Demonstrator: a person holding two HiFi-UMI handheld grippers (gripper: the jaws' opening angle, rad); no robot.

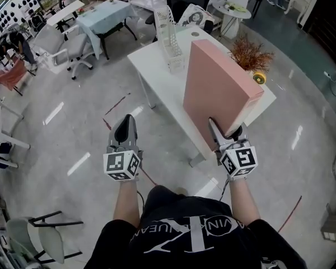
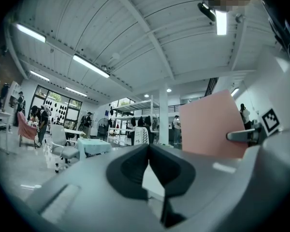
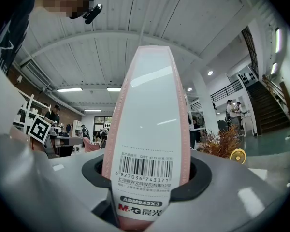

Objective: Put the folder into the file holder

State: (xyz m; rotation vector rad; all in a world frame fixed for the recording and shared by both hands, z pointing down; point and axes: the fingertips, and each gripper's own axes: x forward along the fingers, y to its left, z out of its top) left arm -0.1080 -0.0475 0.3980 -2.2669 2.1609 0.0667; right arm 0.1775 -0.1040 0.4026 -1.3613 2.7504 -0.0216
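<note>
Far left, our left gripper (image 1: 123, 129) hangs over bare floor w/ jaws together and nothing btwn them; it's free to help. Next, on the far-left part of the white table (image 1: 151, 66), the file holder (image 1: 171, 35) stands upright: white mesh, slots open at the top, looks empty. It's prob. light, so it could slide or tip if nudged. To its right is the pink folder (image 1: 221, 91), a thick box type, held up in the air on end, nearer to us than the holder and not yet in it. Our right gripper (image 1: 225, 132) is clamped on its low end, jaws wide across the white labelled spine, pads on both pink faces. We judge it stiff: the faces stay flat w/ no sag, so it should go in as one rigid slab. Weight we can't tell, since the contents don't show. The cover looks smooth, maybe slick, and most of it towers above the grip, so it will want to lever and twist in the jaws. The hold low on the spine suits us b/c the leading end stays clear to enter a slot; a second touch from the free side near the top edge would steady it. Far right on the table sit a dried plant (image 1: 249, 54) and a small yellow round thing (image 1: 259, 78), both beside the folder's path, so worth avoiding.
</note>
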